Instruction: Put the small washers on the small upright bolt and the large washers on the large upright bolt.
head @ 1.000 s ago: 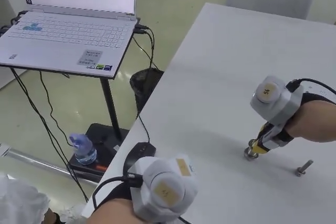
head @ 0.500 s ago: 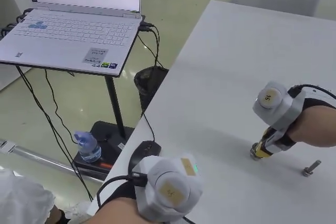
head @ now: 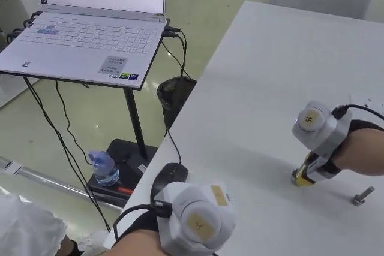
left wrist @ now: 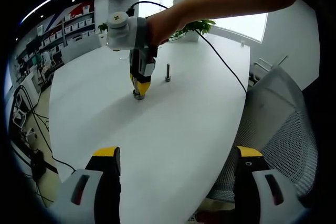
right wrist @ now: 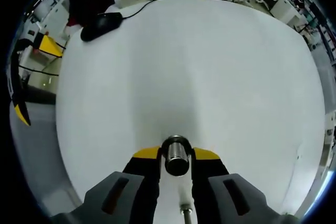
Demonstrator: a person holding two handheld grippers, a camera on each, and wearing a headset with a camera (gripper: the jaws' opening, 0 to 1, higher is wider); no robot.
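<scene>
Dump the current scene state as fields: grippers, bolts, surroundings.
right gripper: jaws closed on the large bolt, which stands on the white table
left gripper: open, holding nothing, near the table edge
small bolt: upright, free, beside the large bolt
off-task: computer mouse at the table edge; open laptop on a stand; water bottle on the floor

"15" atop right gripper (head: 302, 178)

White table (head: 258, 88); silver large bolt (right wrist: 176, 162); yellow-tipped right claw (right wrist: 177, 154).
</scene>
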